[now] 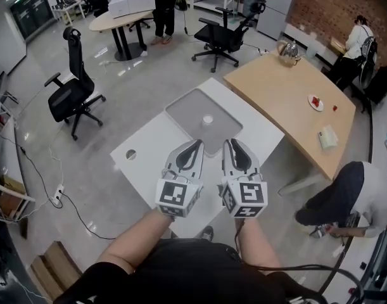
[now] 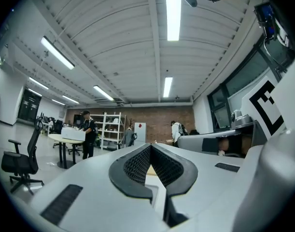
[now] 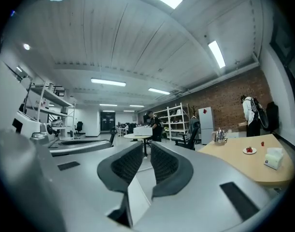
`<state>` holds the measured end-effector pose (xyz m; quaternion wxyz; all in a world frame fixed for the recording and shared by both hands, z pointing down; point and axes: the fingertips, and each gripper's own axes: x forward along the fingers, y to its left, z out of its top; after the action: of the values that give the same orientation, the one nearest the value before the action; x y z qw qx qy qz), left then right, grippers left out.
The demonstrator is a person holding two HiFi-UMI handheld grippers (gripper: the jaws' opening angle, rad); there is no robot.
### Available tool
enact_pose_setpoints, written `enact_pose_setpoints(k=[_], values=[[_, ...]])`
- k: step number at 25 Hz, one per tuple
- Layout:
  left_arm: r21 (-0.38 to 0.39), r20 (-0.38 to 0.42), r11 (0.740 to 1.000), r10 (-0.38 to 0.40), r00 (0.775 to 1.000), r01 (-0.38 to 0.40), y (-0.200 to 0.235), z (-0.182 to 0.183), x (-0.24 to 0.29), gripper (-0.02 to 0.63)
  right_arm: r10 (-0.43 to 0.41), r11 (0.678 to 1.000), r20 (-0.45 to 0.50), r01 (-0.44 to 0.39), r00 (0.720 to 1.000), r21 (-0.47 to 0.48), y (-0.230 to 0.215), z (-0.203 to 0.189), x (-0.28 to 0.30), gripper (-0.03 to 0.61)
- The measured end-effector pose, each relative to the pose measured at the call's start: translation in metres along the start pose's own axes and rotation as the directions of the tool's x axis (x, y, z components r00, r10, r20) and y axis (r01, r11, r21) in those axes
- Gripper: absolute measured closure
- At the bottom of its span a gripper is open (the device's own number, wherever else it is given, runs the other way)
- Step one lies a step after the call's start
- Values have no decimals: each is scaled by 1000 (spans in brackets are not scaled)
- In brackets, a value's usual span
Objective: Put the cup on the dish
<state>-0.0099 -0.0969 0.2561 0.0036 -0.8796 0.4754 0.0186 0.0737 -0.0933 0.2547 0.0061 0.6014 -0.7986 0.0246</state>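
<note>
While the cup (image 1: 208,120) sits ahead, left tongs (image 1: 197,143) are closed, right tongs (image 1: 231,142) barely apart.

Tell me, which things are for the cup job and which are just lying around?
For the job:
- white cup
- grey dish under it
- left claw and right claw, both holding nothing

Just lying about:
- kettle
- small plate with something red on it
- pale packet
- black office chair
</note>
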Motion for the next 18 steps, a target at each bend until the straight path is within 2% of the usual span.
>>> enact_pose_setpoints(k=[5,13,18], values=[[-27,29,1000,16,999,-15,-7,15,-20,607,-34,999,6,34,999,-30,8,3,-23,562],[0,55,1000,0,999,0,-15,28,-21,607,-29,997,32,31,999,-64,19,14,-29,566],[-5,42,1000,-5,999,5,-18,25,-26,607,-1,998,37,3,999,-63,29,15,-30,566]])
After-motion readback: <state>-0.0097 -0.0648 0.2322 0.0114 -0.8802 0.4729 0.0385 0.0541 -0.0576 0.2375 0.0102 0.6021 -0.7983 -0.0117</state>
